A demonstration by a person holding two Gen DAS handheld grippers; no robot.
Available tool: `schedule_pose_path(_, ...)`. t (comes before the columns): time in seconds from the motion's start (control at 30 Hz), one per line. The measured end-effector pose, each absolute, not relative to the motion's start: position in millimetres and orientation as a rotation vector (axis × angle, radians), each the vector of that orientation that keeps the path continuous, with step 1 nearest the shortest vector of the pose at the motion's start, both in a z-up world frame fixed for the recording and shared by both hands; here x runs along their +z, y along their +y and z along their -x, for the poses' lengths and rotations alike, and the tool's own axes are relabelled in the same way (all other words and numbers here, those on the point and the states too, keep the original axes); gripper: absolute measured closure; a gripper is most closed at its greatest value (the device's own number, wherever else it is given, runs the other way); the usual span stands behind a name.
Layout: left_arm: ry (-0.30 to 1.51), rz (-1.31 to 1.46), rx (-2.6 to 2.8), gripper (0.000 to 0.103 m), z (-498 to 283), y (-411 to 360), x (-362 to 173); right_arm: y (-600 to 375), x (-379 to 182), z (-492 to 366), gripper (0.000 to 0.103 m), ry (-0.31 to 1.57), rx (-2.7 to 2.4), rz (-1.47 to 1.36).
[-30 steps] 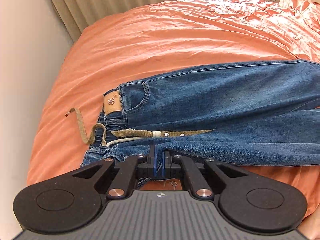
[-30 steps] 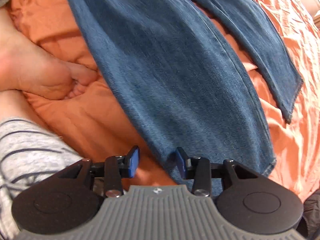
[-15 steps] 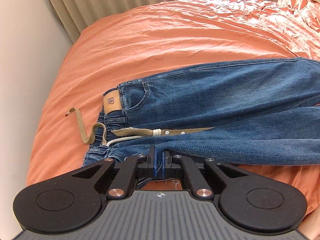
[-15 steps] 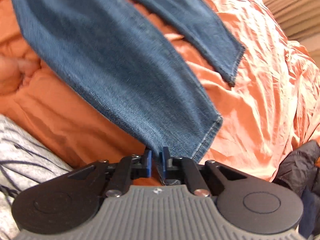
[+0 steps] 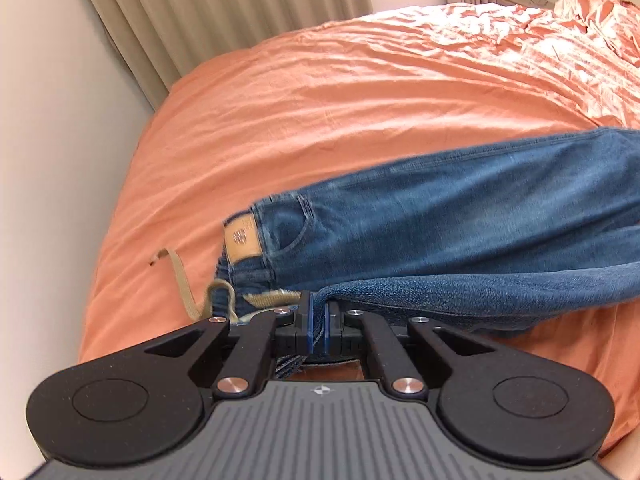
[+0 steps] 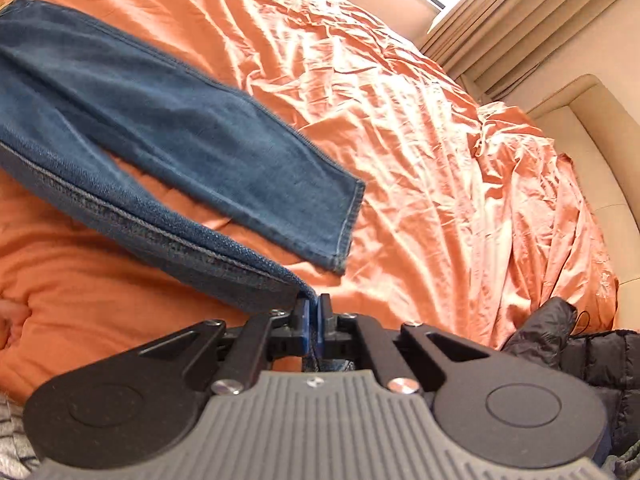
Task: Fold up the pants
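Note:
Blue jeans [image 5: 460, 208] lie across an orange bed, waistband to the left with a tan leather patch [image 5: 242, 236] and a khaki belt [image 5: 180, 280]. My left gripper [image 5: 318, 320] is shut on the near waist edge of the jeans and holds it raised. In the right wrist view the far leg [image 6: 180, 132] lies flat with its hem [image 6: 348, 224] on the sheet. My right gripper [image 6: 314, 318] is shut on the near leg's hem end [image 6: 180, 244] and holds it lifted off the bed.
The orange bedspread [image 5: 360, 92] is wrinkled toward the right [image 6: 460, 140]. A white wall [image 5: 52, 152] and beige curtains [image 5: 208, 8] stand at the left. A black puffer jacket [image 6: 576, 344] lies at the bed's right edge. A beige headboard [image 6: 588, 128] stands beyond.
My right gripper closed on the near leg's hem and lifted it. My left gripper, shut throughout, raised the near waist edge. The near side of the jeans now hangs between both grippers.

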State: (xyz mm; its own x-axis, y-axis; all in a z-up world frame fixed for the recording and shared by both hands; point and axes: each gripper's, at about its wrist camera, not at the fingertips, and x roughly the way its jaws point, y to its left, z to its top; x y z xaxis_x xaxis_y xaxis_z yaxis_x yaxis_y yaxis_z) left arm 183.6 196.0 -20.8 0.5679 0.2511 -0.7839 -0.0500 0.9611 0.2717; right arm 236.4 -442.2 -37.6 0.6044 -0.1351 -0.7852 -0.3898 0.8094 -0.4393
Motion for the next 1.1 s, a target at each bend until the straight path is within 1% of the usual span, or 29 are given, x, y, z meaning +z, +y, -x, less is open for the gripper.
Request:
schedule_pose_path(0.17, 0.909, -0.221, 0.191, 0.098, -219.0, 202.8, -6.5, -436.4, -31.9, -297.4, 0.103, 0.914, 0.109, 0.610)
schedule_pose_path(0.3, 0.911, -0.234, 0.215, 0.098, -266.5, 204.1, -13.9, -421.8, -42.7, -357.5, 0.103, 0.926, 0.090, 0.616)
schedule_pose_path(0.47, 0.963, -0.238, 0.239, 0.098, -332.8, 214.2, -46.3, -404.7, -77.7, -434.8, 0.103, 0.990, 0.095, 0.605)
schedule_pose_path(0.63, 1.039, -0.253, 0.241, 0.098, -387.8, 222.0, -91.5, -391.4, -133.0, -499.1, 0.103, 1.088, 0.100, 0.618)
schedule_pose_path(0.8, 1.112, -0.277, 0.231, 0.097, -421.5, 225.0, -134.6, -384.1, -178.2, -529.4, 0.103, 1.179, 0.113, 0.636)
schedule_pose_path(0.93, 1.147, -0.291, 0.208, 0.096, -431.9, 228.6, -155.7, -378.9, -197.0, -540.4, 0.103, 1.217, 0.119, 0.655)
schedule_pose_path(0.97, 1.153, -0.287, 0.205, 0.095, -433.6, 229.6, -159.0, -378.1, -199.6, -542.3, 0.103, 1.224, 0.118, 0.655)
schedule_pose_path(1.07, 1.163, -0.292, 0.206, 0.086, -435.7, 231.4, -165.0, -376.2, -203.4, -543.8, 0.103, 1.229, 0.101, 0.656)
schedule_pose_path(1.1, 1.164, -0.295, 0.200, 0.086, -435.7, 231.9, -165.9, -375.6, -203.1, -542.8, 0.097, 1.223, 0.087, 0.664)
